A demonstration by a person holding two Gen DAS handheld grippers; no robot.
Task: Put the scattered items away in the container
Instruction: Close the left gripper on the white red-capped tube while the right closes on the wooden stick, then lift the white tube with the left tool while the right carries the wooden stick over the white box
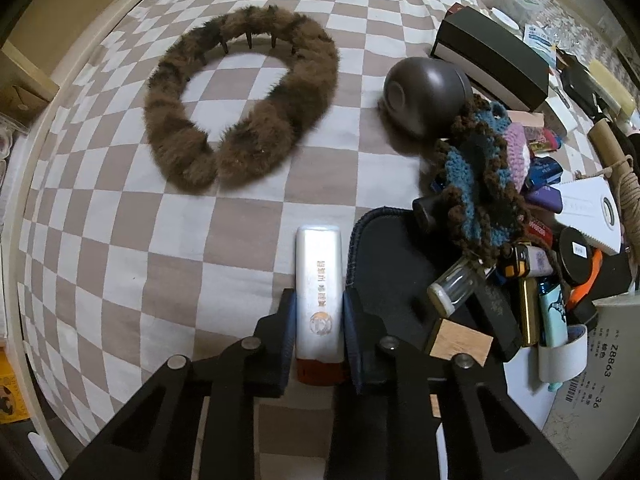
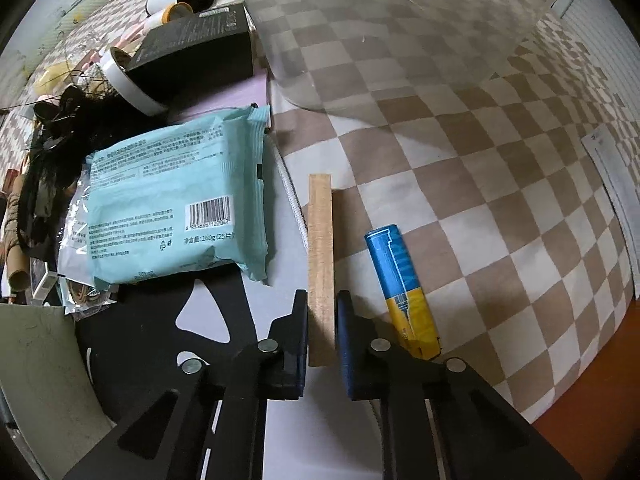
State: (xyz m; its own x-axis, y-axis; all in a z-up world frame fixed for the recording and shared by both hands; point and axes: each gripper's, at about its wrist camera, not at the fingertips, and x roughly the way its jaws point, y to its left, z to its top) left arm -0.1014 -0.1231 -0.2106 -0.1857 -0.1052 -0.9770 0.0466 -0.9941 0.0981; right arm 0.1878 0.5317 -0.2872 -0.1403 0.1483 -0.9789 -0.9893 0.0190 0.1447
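My left gripper (image 1: 319,312) is shut on a silver lighter (image 1: 319,276) with an orange base, lying on the checkered cloth (image 1: 120,240). Right of it a dark tray (image 1: 384,264) holds a heap of small items: lighters, a glass vial (image 1: 454,286), a crocheted piece (image 1: 476,184), a wooden block (image 1: 460,344). My right gripper (image 2: 322,312) is shut on a thin wooden strip (image 2: 320,256) standing on edge. A blue and yellow lighter (image 2: 400,284) lies just right of the strip.
A brown furry hairband (image 1: 240,100) and a dark round bowl (image 1: 424,88) lie on the cloth, with a black box (image 1: 492,60) behind. In the right wrist view there are a teal wipes pack (image 2: 176,196), a black box (image 2: 200,48), tape rolls and a clear dome (image 2: 380,40).
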